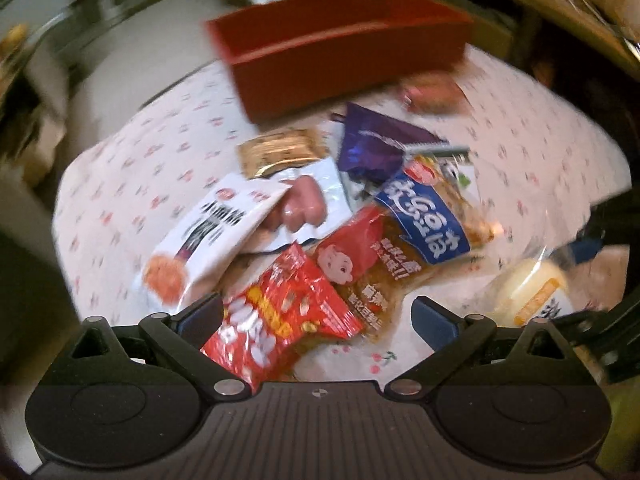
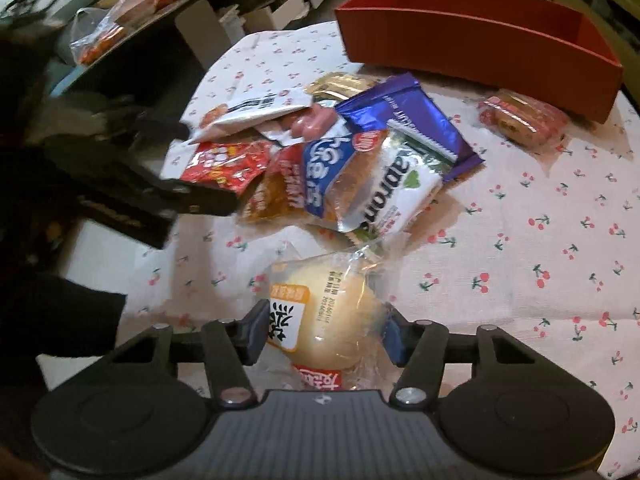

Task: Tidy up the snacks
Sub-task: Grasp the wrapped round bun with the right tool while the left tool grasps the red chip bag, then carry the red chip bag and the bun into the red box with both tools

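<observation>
Snacks heaped mid-table on the cherry-print tablecloth, red box sitting empty at the far side, well apart from both grippers. Right gripper pinching a wrapped bun, blue pads pressed against the clear wrapper on either side, bun tucked close in near the camera and off the main pile. Left gripper spread wide, hovering low over the near edge of the heap, red packet poking up between the fingers but not clamped, only brushing past the left pad. Behind that, an orange-brown packet with a cartoon face, a blue-labelled bread packet, a white packet of pink sausages, a purple wrapper and a gold one, all overlapping. Small orange-red packet lying alone just beside the box's front wall. Left view pretty motion-blurred, so fine print unreadable there.
</observation>
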Tool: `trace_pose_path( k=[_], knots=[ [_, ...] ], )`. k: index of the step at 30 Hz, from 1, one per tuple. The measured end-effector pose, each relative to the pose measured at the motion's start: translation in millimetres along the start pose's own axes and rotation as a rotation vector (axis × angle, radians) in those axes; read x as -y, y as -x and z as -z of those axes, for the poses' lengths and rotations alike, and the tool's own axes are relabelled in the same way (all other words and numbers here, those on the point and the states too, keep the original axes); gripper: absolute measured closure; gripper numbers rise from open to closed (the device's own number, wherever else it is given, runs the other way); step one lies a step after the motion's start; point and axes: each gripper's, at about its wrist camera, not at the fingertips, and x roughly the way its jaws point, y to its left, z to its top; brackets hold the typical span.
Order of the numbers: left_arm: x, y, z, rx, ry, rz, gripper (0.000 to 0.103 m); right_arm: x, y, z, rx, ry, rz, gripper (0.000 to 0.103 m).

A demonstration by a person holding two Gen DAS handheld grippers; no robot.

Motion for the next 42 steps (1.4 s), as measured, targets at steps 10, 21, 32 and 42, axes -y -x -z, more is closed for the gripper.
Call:
trace_pose_path(
  k=[10, 21, 32, 42],
  knots=[
    [-12.0, -44.7, -3.9, -0.129, -0.227, 0.093, 0.002, 10.0, -9.5, -7.9, -0.067, 0.001, -0.039, 0.038],
    [15.6, -35.7, 16.9, -0.203, 0.026, 0.085, 0.009, 11.1, -20.0, -1.9, -0.071, 0.023, -0.026, 0.025],
    [14.8, -25.2, 39.9, -0.169, 0.288, -0.027, 0.001, 1.8, -10.6, 2.1, 0.000, 0.056, 0.069, 0.036],
    [34.7, 3.7, 52.7, -0.103, 0.417, -0.025, 0.043, 4.6, 22.0, 21.2, 0.089, 0.016, 0.127, 0.044]
  ],
)
